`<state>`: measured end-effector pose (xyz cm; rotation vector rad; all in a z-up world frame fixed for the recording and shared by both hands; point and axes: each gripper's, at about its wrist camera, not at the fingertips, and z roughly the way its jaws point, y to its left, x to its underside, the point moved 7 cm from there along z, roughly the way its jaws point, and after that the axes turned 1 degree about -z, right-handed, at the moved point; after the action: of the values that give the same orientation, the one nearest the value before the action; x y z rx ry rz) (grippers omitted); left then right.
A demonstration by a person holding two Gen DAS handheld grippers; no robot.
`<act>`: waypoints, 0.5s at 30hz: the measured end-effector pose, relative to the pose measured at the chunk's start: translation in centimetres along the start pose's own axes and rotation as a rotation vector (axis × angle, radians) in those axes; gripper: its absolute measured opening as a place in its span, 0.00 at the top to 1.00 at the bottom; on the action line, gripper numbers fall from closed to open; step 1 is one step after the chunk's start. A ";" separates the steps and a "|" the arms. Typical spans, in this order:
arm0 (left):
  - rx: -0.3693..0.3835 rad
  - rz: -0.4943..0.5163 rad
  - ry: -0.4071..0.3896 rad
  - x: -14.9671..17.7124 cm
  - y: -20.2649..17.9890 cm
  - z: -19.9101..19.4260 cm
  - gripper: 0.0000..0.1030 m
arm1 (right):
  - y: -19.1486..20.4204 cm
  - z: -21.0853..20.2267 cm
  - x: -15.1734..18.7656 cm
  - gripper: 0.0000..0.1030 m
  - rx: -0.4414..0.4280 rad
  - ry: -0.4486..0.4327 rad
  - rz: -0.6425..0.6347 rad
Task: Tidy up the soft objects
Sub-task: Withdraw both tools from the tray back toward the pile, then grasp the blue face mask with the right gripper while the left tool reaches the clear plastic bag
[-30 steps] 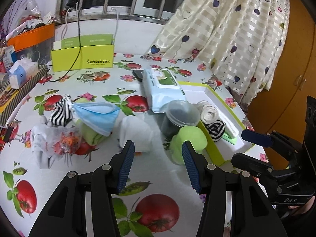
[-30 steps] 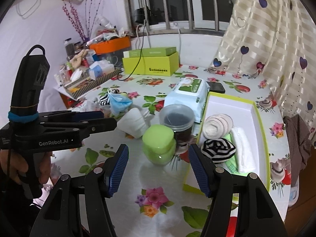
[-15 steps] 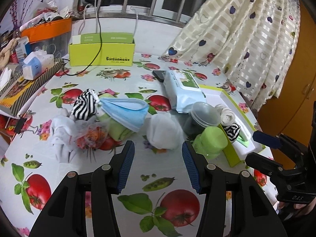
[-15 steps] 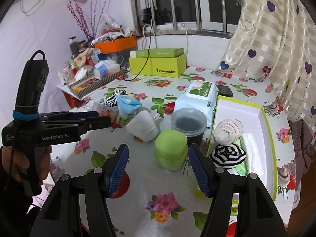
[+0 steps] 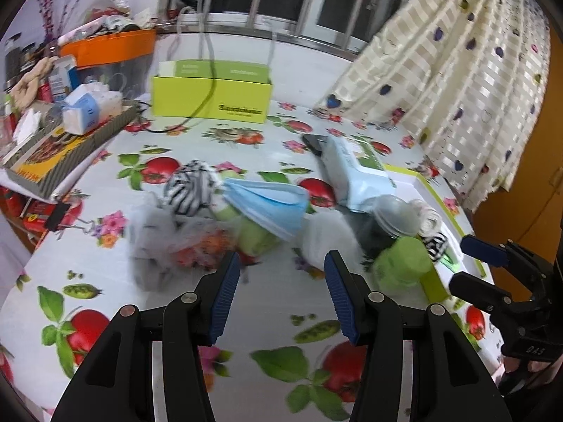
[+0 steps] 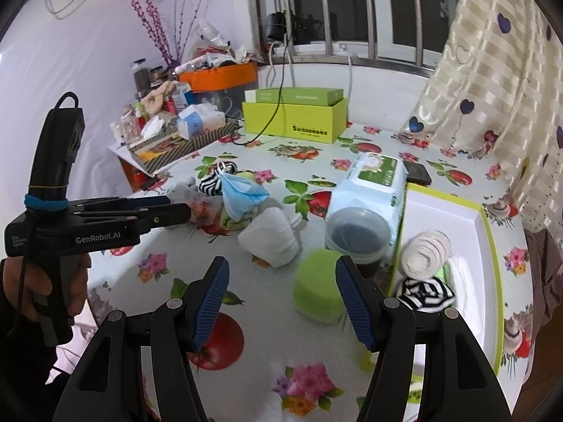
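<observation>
Both views have drawn back from the pile. Left gripper [image 5: 281, 293] and right gripper [image 6: 281, 302] gape, empty. White tray [image 6: 489, 232] at right holds apparently three rolls; mask [image 6: 241, 195] and sock pile at centre left remain.

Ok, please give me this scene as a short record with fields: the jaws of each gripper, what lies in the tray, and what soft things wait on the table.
left gripper: jaws open, nothing between them
right gripper: jaws open, nothing between them
white tray: cream rolled cloth, striped sock ball, white folded cloth
loose pile on table: blue face mask, striped sock, white cloth bundle
near tray: green sponge, lidded cup, wipes pack
</observation>
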<state>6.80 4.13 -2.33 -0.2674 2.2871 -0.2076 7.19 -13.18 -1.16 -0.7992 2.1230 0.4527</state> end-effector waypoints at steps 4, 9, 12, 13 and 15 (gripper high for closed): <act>-0.047 -0.033 -0.009 -0.3 2.4 0.0 0.50 | 1.2 1.5 -1.0 0.39 -0.023 0.010 -0.029; -0.104 -0.073 -0.023 -0.8 5.7 0.1 0.50 | 2.7 3.7 -2.2 0.39 -0.047 0.027 -0.071; -0.127 -0.093 -0.027 -1.0 7.5 0.4 0.50 | 3.5 5.3 -3.1 0.39 -0.054 0.043 -0.094; -0.133 -0.098 -0.026 -1.0 8.0 0.5 0.50 | 3.6 5.8 -3.3 0.39 -0.056 0.047 -0.099; -0.142 -0.114 -0.023 -0.9 9.0 0.9 0.50 | 3.9 6.7 -3.7 0.39 -0.058 0.055 -0.106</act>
<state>6.90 12.99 -4.36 -0.4716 2.2694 -0.1000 10.11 -5.14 -2.12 -0.9620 2.1139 0.4421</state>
